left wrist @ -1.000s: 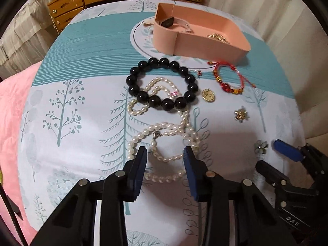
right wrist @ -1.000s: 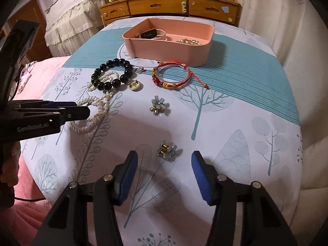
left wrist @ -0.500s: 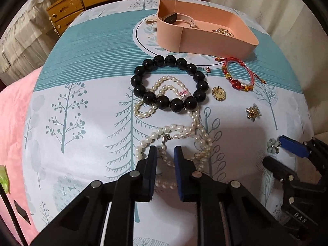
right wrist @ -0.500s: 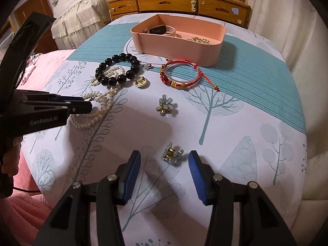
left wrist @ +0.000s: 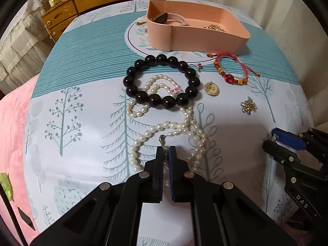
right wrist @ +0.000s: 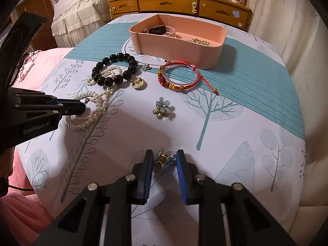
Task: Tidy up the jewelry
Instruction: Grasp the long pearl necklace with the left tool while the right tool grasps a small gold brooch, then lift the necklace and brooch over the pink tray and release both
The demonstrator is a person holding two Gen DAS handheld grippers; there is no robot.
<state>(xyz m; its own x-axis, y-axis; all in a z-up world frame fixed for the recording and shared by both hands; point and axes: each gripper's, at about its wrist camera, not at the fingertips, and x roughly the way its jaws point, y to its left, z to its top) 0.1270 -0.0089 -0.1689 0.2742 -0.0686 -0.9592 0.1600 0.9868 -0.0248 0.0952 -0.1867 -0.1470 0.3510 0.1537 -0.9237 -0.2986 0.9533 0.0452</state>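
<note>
My left gripper is shut on the white pearl necklace near its clasp; the necklace lies on the tree-print cloth. It also shows in the right wrist view, with the left gripper on it. My right gripper has closed in around a small blue flower brooch, the pads at its sides. A pink tray holds a watch and gold pieces at the far side. A black bead bracelet, red cord bracelet, gold pendant and second flower brooch lie between.
The cloth-covered table drops off at the right and near edges. A wooden dresser stands behind it, a pink bedspread to the left.
My left gripper's jaws closed from wide open onto the pearl necklace. My right gripper's jaws narrowed around the flower brooch and moved forward onto it.
</note>
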